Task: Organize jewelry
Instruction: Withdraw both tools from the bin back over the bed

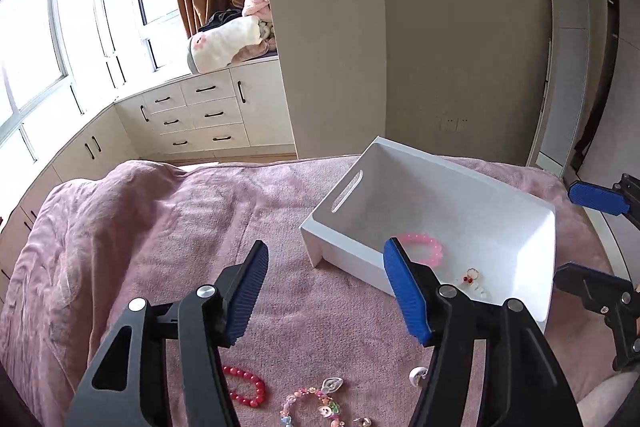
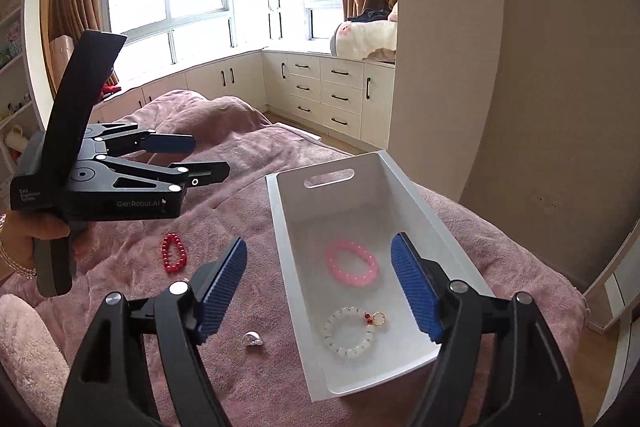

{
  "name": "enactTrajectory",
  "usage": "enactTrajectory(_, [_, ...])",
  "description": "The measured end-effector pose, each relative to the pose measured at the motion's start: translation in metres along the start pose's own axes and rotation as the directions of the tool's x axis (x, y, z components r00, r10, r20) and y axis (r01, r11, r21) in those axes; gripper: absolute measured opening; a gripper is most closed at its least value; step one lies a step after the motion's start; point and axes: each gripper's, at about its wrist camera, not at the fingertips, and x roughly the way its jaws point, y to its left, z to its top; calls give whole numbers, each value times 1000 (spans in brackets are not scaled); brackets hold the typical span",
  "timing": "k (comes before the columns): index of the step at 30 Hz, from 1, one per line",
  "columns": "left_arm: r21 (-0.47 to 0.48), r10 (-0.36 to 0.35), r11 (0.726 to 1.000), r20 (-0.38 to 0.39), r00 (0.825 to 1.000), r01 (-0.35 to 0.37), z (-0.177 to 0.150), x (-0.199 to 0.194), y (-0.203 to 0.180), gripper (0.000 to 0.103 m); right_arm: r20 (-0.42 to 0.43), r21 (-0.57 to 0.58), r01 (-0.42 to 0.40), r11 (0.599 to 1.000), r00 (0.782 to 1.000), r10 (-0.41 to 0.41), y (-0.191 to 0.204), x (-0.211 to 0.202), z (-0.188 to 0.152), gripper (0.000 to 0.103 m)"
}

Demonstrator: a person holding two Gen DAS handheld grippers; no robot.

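A white bin (image 2: pixel 288 227) (image 1: pixel 344 259) sits on the pink bedspread. In it lie a pink bead bracelet (image 2: pixel 351 262) (image 1: pixel 426 247) and a white bead bracelet with a red-gold charm (image 2: pixel 349 333) (image 1: pixel 472 277). On the bedspread lie a red bead bracelet (image 2: pixel 174 253) (image 1: pixel 246 385), a colourful bead bracelet (image 1: pixel 310 405) and a small clear-white piece (image 2: pixel 252 339) (image 1: pixel 418 375). My left gripper (image 1: pixel 324 291) (image 2: pixel 208 157) is open and empty, above the bedspread left of the bin. My right gripper (image 2: pixel 318 287) (image 1: pixel 576 231) is open and empty, over the bin's near end.
The pink bedspread (image 1: pixel 160 227) is rumpled at the far left. White drawers and cabinets (image 2: pixel 328 87) run under the windows beyond the bed. A beige wall column (image 1: pixel 340 27) stands behind the bin. A folded blanket (image 2: pixel 364 39) lies on the window seat.
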Motion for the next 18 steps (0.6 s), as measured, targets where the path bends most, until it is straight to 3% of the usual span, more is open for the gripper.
enactTrajectory(9, [-168,41,985,94,995,-25,-54,-82,86,63,120,-137,5,990,993,11,76,-27,3,94])
enactTrajectory(12, [-222,-1,975,83,997,20,-76,-98,112,79,137,-173,17,985,990,8,99,-29,-4,95])
enactTrajectory(13, [-236,1,972,87,996,20,-83,-104,119,91,145,-187,25,982,989,2,105,-28,-7,95])
enactTrajectory(18, [-270,74,961,77,994,-51,-118,-124,148,94,153,-265,52,963,988,-11,132,-19,-29,95])
